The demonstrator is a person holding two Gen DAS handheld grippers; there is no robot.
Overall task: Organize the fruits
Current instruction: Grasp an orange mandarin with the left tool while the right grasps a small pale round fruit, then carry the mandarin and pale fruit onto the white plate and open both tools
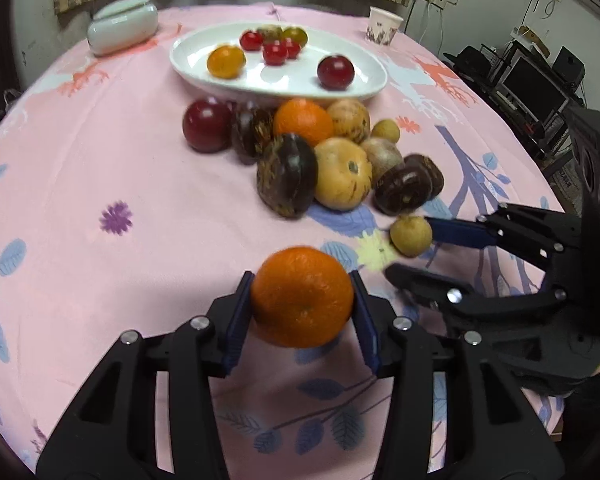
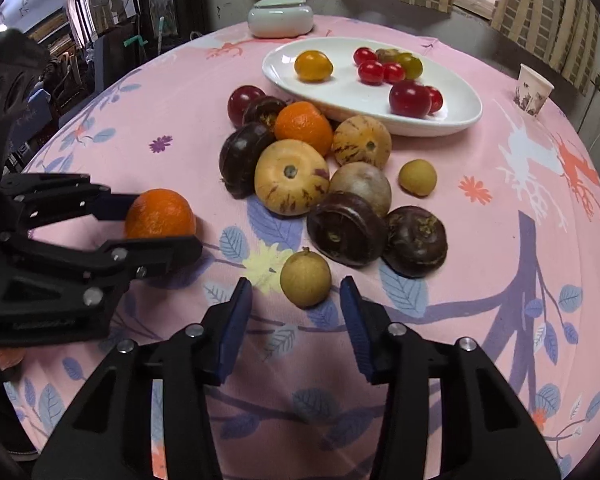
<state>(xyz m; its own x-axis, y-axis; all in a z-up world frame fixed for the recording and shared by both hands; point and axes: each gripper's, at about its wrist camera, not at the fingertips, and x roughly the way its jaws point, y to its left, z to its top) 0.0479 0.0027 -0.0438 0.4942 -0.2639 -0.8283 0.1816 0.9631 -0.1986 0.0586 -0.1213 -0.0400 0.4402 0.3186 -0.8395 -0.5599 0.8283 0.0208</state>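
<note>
My left gripper (image 1: 302, 284) is shut on an orange (image 1: 302, 296) and holds it just above the pink cloth; it also shows in the right wrist view (image 2: 160, 214). My right gripper (image 2: 296, 292) is open, with a small tan longan (image 2: 305, 279) between its fingertips on the cloth; the longan also shows in the left wrist view (image 1: 411, 235). A pile of fruit (image 2: 300, 168) lies in the middle: a second orange (image 2: 303, 126), yellow striped melons, dark purple fruits. A white oval plate (image 2: 452, 120) behind holds several cherry tomatoes, a plum and a yellow tomato.
A white lidded container (image 2: 280, 16) stands at the far edge. A paper cup (image 2: 534, 90) stands at the far right. Another small longan (image 2: 417, 177) lies right of the pile. The round table (image 2: 500, 280) drops off all around.
</note>
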